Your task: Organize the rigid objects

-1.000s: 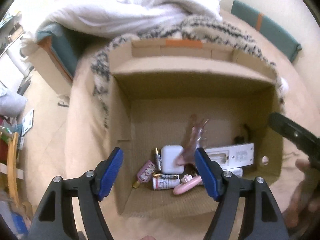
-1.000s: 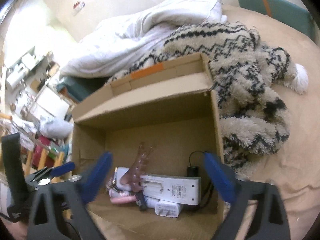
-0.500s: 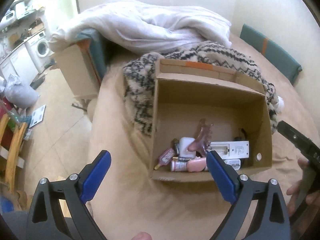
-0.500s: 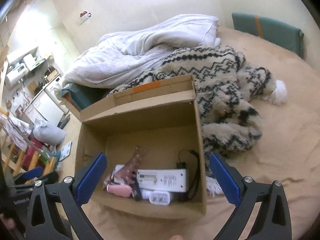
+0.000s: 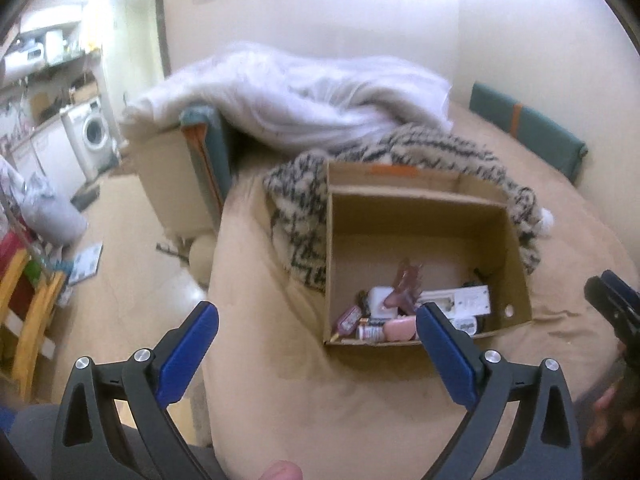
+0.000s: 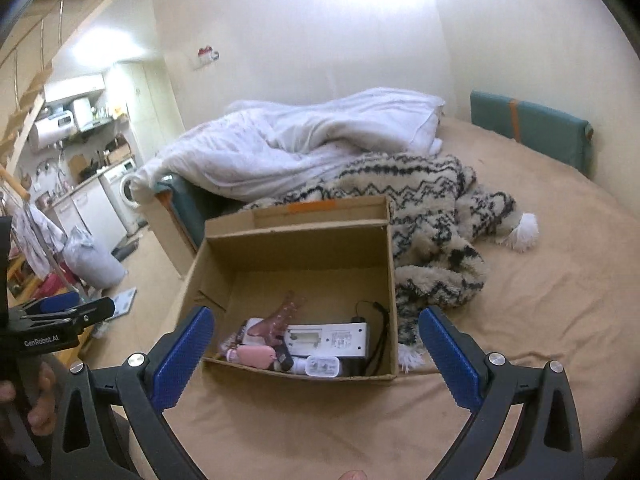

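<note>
An open cardboard box (image 5: 416,240) (image 6: 296,252) sits on the tan bed. In it lie a pink claw clip (image 5: 404,288) (image 6: 280,316), a white flat device (image 5: 460,300) (image 6: 332,340), a white charger (image 5: 382,300), a pink case (image 6: 256,356), a small tube (image 5: 370,332) and a black cable (image 6: 382,320). My left gripper (image 5: 316,312) hangs in front of the box and above it. Its jaws are opening wide, with nothing between them. My right gripper (image 6: 316,314) is also held back from the box, open and empty.
A black-and-cream fleece blanket (image 6: 432,208) lies behind and right of the box, with a white duvet (image 6: 304,140) beyond it. A teal cushion (image 6: 528,128) leans on the wall. The bed edge drops to the floor (image 5: 132,280) at left.
Both grippers have drawn back and up from inside the box, which now looks smaller. The left jaws have spread wider. The items in the box lie where they were.
</note>
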`<state>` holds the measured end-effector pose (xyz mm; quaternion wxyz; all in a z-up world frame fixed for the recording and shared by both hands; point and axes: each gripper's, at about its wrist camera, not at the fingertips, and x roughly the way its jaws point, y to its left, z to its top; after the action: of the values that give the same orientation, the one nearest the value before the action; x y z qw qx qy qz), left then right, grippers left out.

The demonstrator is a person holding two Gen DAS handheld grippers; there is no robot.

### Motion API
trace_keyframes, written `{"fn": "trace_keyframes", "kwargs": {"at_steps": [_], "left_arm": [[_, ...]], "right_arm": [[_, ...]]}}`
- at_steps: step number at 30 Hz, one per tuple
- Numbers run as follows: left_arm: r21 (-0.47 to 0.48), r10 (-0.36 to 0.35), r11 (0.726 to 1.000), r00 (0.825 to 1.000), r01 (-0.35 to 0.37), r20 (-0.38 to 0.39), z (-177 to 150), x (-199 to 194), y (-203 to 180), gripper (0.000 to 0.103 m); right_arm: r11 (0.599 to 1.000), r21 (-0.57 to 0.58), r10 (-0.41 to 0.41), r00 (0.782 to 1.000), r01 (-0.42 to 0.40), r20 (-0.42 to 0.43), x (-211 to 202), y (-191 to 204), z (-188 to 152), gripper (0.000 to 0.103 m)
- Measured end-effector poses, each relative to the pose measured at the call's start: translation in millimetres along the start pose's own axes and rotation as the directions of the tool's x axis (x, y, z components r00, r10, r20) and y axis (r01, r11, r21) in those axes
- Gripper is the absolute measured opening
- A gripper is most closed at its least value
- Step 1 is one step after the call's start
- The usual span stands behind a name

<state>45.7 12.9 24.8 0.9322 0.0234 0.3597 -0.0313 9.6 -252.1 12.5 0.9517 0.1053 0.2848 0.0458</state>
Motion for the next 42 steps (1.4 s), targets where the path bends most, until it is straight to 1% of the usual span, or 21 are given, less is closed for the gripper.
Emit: {"fn": "trace_keyframes", "kwargs": {"at_steps": [1, 4, 7, 10, 13, 16, 19, 32, 42], "left_arm": [[0.001, 0.007, 1.0, 1.0, -0.007, 0.026, -1.5, -7.7, -0.3, 0.099], [-0.023, 0.022, 1.0, 0.999, -0.021, 0.047, -5.1, -14.8, 3.2, 0.099], [-0.096, 0.006, 0.995, 1.0, -0.006, 0.001, -9.2, -5.6, 13.1, 0.099], [-0.124, 0.005, 0.992, 0.999, -0.01, -0.036, -10.6, 7.4, 15.0, 0.099], [-0.123, 0.023, 0.992, 0.998, -0.031, -0.063, -11.3, 18.3, 12.9, 0.099], [-0.113, 0.014, 0.993, 0.997, -0.023, -0.078, -12.5, 23.1, 8.5, 0.099], [-0.09, 0.024, 0.995, 0.996, -0.032, -0.084, -14.1, 24.3, 4.5, 0.103], [-0.049, 0.043, 0.998, 0.998, -0.046, -0.055, -15.4, 19.8, -2.1, 0.102], [-0.043, 0.044, 0.998, 0.997, -0.047, -0.062, -15.9, 19.6, -2.2, 0.102]], "right_arm": [[1.0, 0.004, -0.004, 1.0, 0.004, 0.005, -2.9, -1.0, -1.7, 0.103], [0.999, 0.033, -0.015, 1.0, 0.015, -0.001, -3.4, -5.6, -5.9, 0.103], [0.998, 0.063, -0.022, 1.0, 0.023, -0.012, 4.3, -9.5, -5.8, 0.103], [0.996, 0.088, -0.014, 0.999, 0.016, -0.034, 15.5, -12.4, -5.8, 0.103], [0.995, 0.094, -0.02, 0.998, 0.025, -0.055, 25.2, -12.4, -7.1, 0.103], [0.995, 0.099, -0.017, 0.997, 0.024, -0.069, 28.8, -13.6, -8.3, 0.103], [0.994, 0.107, -0.016, 0.997, 0.023, -0.07, 27.7, -15.4, -9.6, 0.103], [0.994, 0.105, -0.01, 0.997, 0.018, -0.074, 26.9, -15.5, -9.5, 0.103], [0.994, 0.105, -0.01, 0.997, 0.018, -0.075, 26.8, -15.0, -9.5, 0.103]]}}
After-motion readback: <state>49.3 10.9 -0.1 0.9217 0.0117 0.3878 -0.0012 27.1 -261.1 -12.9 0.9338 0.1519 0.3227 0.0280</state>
